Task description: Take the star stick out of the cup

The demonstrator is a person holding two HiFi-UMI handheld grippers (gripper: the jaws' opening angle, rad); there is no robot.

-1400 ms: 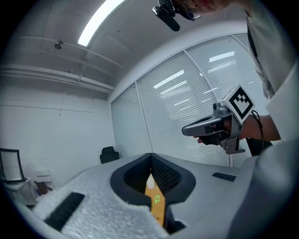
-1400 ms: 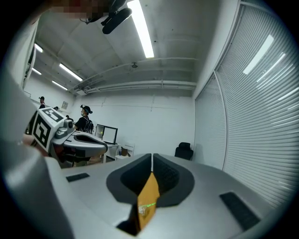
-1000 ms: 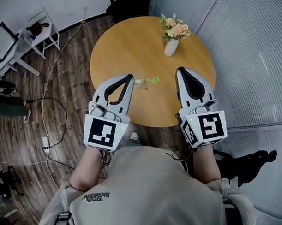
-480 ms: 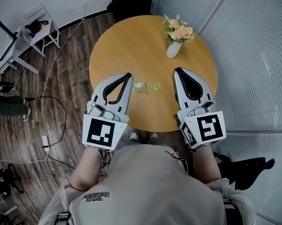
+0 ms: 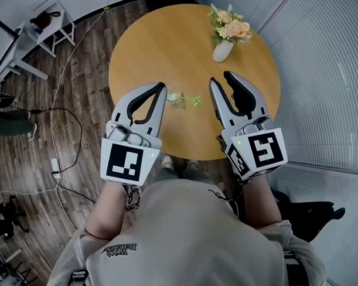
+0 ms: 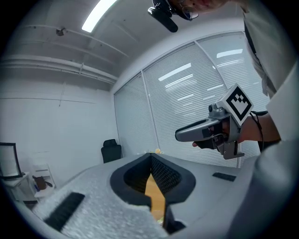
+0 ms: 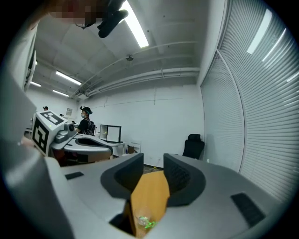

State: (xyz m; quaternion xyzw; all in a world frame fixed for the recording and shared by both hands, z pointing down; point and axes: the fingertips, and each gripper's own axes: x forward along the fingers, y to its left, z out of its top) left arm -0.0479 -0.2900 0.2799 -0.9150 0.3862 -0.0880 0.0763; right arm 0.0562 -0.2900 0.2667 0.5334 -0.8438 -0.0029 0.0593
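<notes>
A small clear cup (image 5: 174,98) sits on the round wooden table (image 5: 164,46), and the green star stick (image 5: 194,101) juts out of it to the right. In the right gripper view the cup and the star stick (image 7: 145,222) show low down in the gap between the jaws. My left gripper (image 5: 160,87) hovers just left of the cup, shut and empty. My right gripper (image 5: 221,81) hangs to the right of the stick; its jaws are opening with nothing between them. In the left gripper view the left gripper (image 6: 150,157) has its tips together.
A white vase of flowers (image 5: 224,47) stands at the table's far right. Slatted blinds (image 5: 323,76) run along the right side. A white side table (image 5: 43,33) and cables (image 5: 61,120) lie on the wooden floor to the left. A person (image 7: 86,124) stands far off.
The right gripper's jaws have parted from shut. Both grippers have edged forward over the table towards the cup.
</notes>
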